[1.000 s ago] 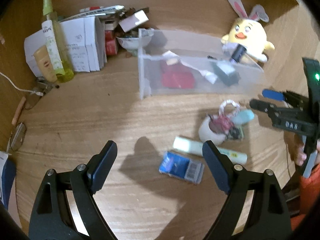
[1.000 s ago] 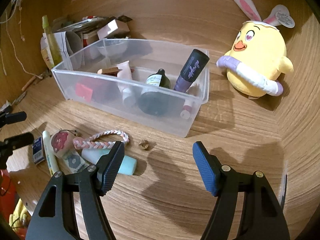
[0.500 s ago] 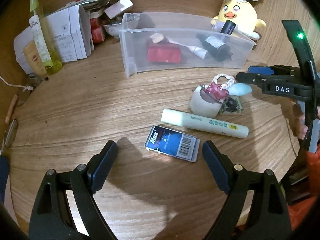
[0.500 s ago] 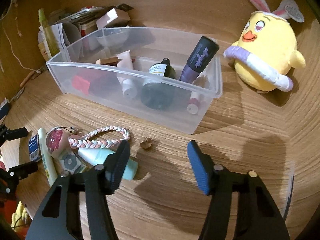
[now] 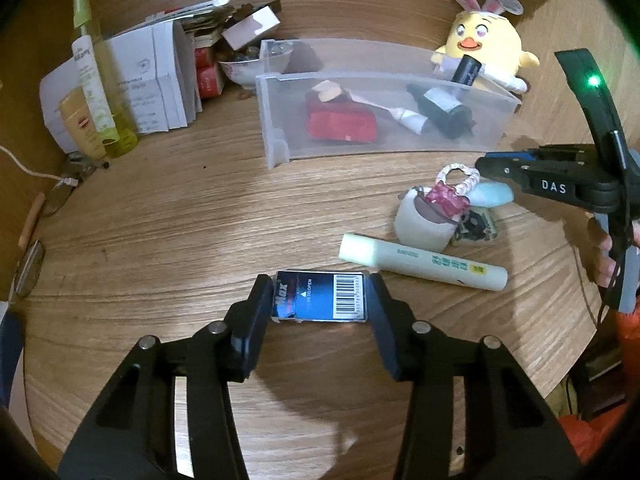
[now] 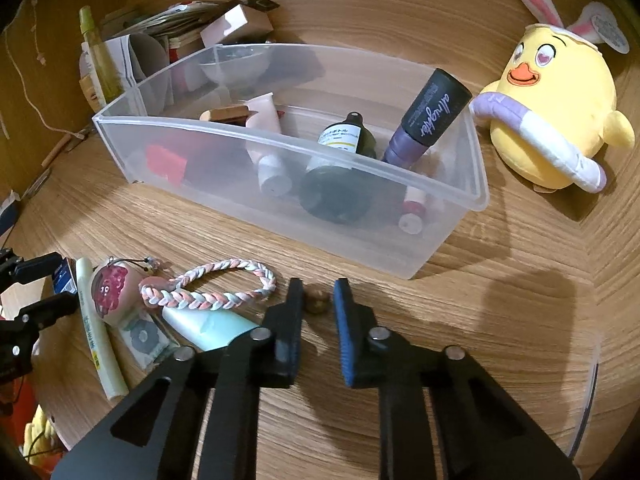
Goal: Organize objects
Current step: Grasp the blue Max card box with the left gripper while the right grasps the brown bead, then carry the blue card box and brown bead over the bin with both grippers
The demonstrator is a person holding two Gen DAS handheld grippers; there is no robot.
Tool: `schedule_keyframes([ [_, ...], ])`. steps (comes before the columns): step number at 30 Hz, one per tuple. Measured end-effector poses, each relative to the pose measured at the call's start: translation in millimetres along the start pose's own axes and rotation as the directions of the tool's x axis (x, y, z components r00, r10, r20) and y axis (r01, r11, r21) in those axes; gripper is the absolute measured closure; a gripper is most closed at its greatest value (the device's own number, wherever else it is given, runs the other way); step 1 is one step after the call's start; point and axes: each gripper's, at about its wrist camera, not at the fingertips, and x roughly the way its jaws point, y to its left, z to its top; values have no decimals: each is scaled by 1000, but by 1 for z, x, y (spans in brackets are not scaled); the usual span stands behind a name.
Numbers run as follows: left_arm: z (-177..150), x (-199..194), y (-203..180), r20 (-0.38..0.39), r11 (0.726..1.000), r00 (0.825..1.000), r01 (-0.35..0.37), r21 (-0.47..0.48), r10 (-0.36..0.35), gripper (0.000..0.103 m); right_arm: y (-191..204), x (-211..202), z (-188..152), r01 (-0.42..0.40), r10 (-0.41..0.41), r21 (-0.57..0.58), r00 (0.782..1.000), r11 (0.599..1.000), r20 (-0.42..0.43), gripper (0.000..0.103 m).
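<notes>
Blue staple box [image 5: 320, 297] flat on counter [image 5: 168, 216], left claw [image 5: 319, 297] clamped on its short ends; pale tube [image 5: 422, 262] just beyond.

Right-wrist view: right claw [image 6: 317, 303] nearly together around small brown nut [image 6: 317, 303], contact unclear; braided bracelet [image 6: 212, 290] beside, clear bin [image 6: 304, 216] behind.

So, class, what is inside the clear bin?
In the bin: a red packet, a white tube, a dark bottle, a purple tube leaning on the wall and a small pink-capped tube. Anything beneath these is hidden.
</notes>
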Motion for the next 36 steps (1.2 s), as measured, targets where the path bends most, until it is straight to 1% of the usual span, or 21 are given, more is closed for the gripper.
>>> schedule_keyframes([
  [5,3,-3,7,14,999,1000,-13,-32,14,56,-1,-7,-1,-5,5,13,1000,1000,27,91],
  [11,13,-13,13,56,998,998,-21,-57,24,56,-2,-23,-1,-9,7,32,997,999,74,91],
  [15,26,-20,16,92,997,996,-14,-78,21,56,0,-37,0,-12,8,35,994,999,113,91],
  [21,47,-29,16,155,996,988,-10,-85,24,56,0,-56,6,-20,14,36,986,999,168,91],
  [32,80,-31,18,202,995,978,-31,-92,49,56,-3,-76,21,-42,28,52,970,998,240,91],
  [36,92,-30,18,214,995,976,-21,-93,41,56,-6,-80,29,-43,26,56,964,997,263,91],
])
